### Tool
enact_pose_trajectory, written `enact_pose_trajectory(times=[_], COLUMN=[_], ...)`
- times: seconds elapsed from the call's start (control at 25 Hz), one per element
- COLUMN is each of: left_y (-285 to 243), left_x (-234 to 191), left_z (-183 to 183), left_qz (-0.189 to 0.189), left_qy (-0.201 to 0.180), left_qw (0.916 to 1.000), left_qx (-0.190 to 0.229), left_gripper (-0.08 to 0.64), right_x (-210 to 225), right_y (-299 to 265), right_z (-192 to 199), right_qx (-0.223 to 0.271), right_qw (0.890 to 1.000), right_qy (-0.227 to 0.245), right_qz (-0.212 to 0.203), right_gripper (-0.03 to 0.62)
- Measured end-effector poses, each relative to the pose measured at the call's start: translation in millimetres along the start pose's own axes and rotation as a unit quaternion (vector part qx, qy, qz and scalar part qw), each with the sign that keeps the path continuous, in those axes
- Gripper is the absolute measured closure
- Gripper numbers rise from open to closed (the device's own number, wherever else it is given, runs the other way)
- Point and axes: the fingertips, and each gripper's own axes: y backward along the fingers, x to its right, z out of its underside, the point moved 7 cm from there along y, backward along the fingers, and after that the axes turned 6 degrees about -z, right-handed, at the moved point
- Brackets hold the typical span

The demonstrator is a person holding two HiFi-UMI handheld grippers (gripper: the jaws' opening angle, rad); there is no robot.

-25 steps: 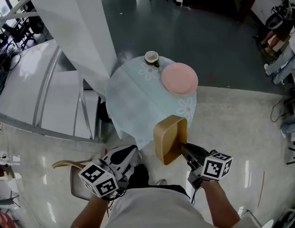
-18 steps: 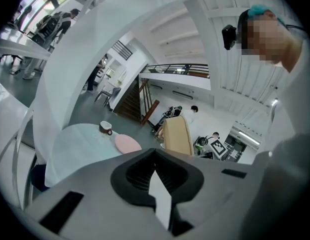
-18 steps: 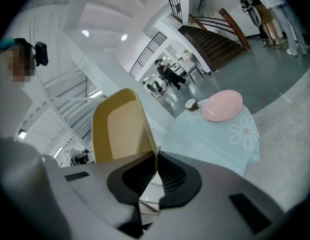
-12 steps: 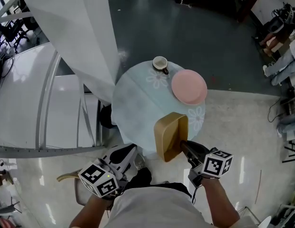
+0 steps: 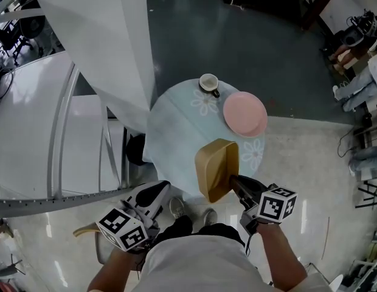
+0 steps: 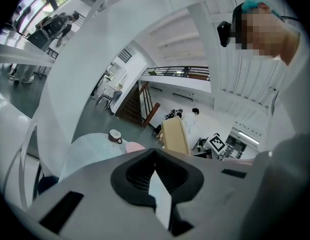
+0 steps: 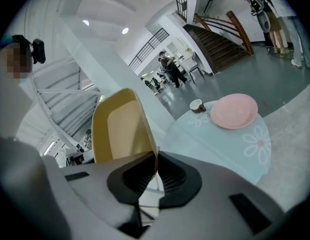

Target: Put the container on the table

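Observation:
A tan, rectangular container hangs on edge over the near rim of the round, pale blue table. My right gripper is shut on the container's rim, and in the right gripper view the container stands up from the right gripper. My left gripper is low at the left, off the table, with its jaws together and nothing between them. From the left gripper view, the container shows ahead to the right.
A pink plate and a small cup sit on the table's far side. A white column and metal railings stand to the left. A chair is at lower left. A person's legs are at the right edge.
The table has come closer beneath me. The container now hangs over its near edge, a little higher in view. The left gripper stays low at the left.

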Motion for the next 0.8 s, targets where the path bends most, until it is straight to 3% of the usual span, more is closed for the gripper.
enact_pose_trajectory(times=[0.36,0.8], left_y=[8,-11], left_x=[-6,-16], left_z=[-12,-17], left_qz=[-0.012,-0.064], left_qy=[0.001,0.011], left_qw=[0.9999,0.9979], left_qx=[0.002,0.007], left_gripper=[0.538,0.538], right_x=[-5,32], right_y=[-12,-49], right_z=[-13,-53], right_qx=[-0.01,-0.043], right_qw=[1.0,0.998], right_qy=[0.005,0.034], right_qz=[-0.002,-0.021], right_gripper=[0.558,0.558])
